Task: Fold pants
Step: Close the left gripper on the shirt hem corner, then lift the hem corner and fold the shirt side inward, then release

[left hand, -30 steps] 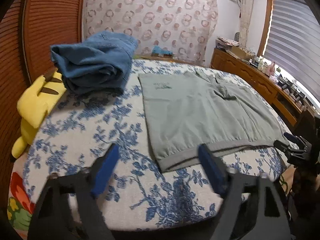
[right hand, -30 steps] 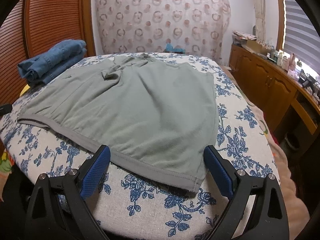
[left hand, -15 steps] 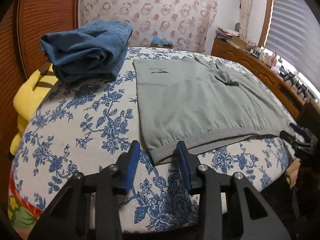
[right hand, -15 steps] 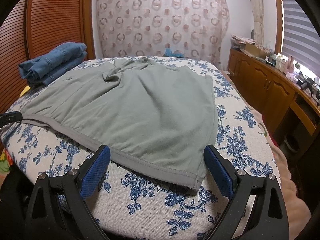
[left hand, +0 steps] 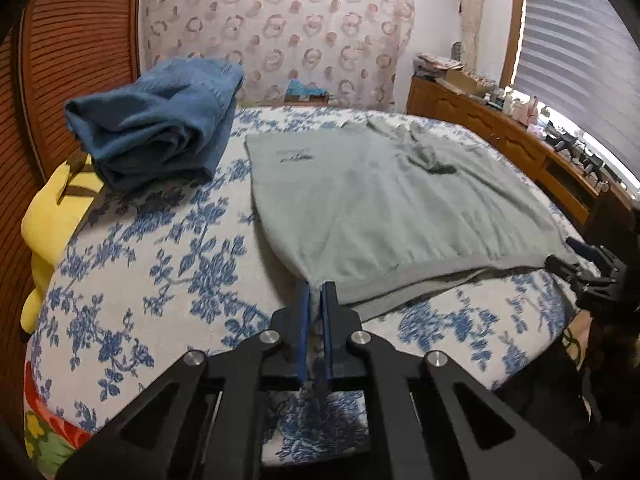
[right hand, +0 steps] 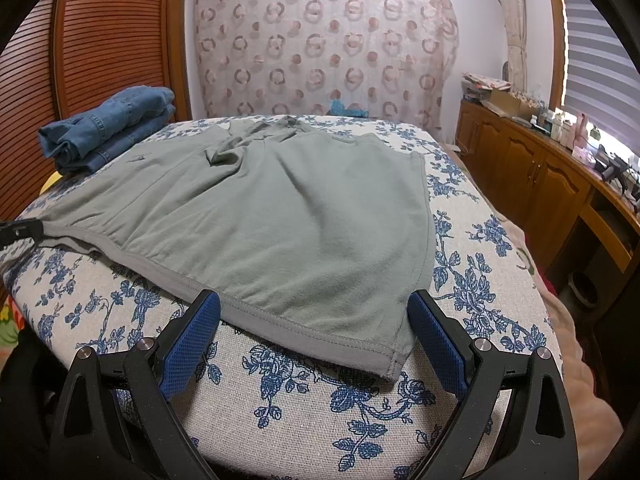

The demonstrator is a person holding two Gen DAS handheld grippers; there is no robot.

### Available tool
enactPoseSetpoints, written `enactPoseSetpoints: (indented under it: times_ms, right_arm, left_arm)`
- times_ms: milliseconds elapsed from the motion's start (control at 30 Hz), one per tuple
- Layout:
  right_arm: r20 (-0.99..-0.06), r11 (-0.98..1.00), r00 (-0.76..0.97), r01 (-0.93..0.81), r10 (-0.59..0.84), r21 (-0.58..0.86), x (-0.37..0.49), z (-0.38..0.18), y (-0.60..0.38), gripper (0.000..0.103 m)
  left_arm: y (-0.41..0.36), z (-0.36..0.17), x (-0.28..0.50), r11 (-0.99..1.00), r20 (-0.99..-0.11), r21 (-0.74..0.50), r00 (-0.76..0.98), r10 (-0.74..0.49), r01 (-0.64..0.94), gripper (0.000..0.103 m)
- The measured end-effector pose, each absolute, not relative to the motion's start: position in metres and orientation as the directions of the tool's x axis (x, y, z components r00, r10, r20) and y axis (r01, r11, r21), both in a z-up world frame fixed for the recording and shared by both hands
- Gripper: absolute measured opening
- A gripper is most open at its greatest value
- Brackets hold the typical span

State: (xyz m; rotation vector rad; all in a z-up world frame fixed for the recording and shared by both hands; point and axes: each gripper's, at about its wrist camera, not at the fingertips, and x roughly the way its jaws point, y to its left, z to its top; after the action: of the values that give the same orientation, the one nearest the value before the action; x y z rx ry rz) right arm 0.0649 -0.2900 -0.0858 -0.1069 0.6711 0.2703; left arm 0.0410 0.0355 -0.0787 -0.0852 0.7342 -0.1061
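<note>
Grey-green pants (left hand: 380, 208) lie flat on the bed's blue-flowered cover (left hand: 160, 264). My left gripper (left hand: 315, 292) is shut on their near left corner, and the cloth rises in a small peak into the pads. In the right wrist view the same pants (right hand: 288, 216) spread ahead, with the banded edge nearest. My right gripper (right hand: 313, 300) is open, its blue pads on either side of the near right corner and touching nothing. The left gripper's tip (right hand: 20, 230) shows at the far left on the other corner.
Folded blue jeans (left hand: 160, 124) sit at the bed's back left, with a yellow plush toy (left hand: 52, 208) beside them at the left edge. A wooden slatted door stands on the left. A cluttered wooden cabinet (right hand: 540, 184) runs along the right wall.
My left gripper moved up to the pants' near left corner and its jaws closed on it, lifting the cloth slightly. The right gripper stayed open in place.
</note>
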Motion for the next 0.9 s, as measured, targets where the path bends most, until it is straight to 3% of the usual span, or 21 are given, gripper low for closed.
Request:
enactPoseSetpoints:
  times_ms: [633, 900]
  right_arm:
    - [-0.618, 0.948, 0.742, -0.318, 0.26, 0.018, 0.07, -0.057, -0.304, 0.082]
    - [-0.62, 0.955, 0.744, -0.294, 0.251, 0.034, 0.071, -0.056, -0.314, 0.082]
  left_arm:
    - [-0.022, -0.014, 0.075, 0.949, -0.581, -0.15, 0.752, -0.313, 0.279, 0.001]
    - [-0.063, 0.0, 0.088, 0.923, -0.578, -0.14, 0.727, -0.371, 0.36, 0.001]
